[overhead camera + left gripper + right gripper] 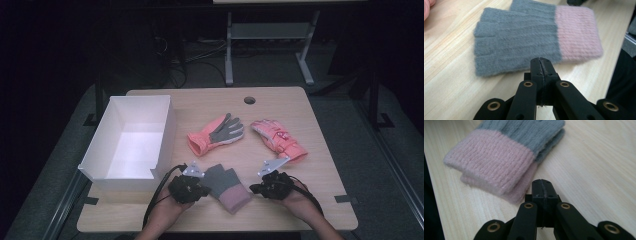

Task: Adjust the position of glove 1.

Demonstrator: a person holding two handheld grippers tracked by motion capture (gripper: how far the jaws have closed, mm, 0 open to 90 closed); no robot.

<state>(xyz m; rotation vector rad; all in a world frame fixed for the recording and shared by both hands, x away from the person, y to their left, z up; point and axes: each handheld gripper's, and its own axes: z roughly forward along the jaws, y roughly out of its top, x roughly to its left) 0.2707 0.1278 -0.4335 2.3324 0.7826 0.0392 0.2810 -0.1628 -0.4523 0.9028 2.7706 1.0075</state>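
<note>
**Gloves still on the table, box still empty**

You have the grey knitted fingerless gloves with pink ribbed cuffs [226, 187] lying stacked as a pair at the near edge of the light wooden table [320, 200], between your two hands. Nothing is in the white open-topped cardboard box [150, 112] at the left of the table, so if the work is to pack gloves into it, I judge that none of it is done yet. Farther off, near the table's middle, lie a coral padded glove with a grey palm [216, 132] and, to its right, a second coral padded glove [278, 139], both well apart from the knitted pair.

Your left gripper [541, 65] sits just left of the grey finger end, its jaws pressed together with nothing between them, the tip close to the knit's near edge. Your right gripper [543, 187] rests just right of the pink cuffs, likewise pressed together and empty. Both hands lie low on the table and angle inward toward the pair.
</note>
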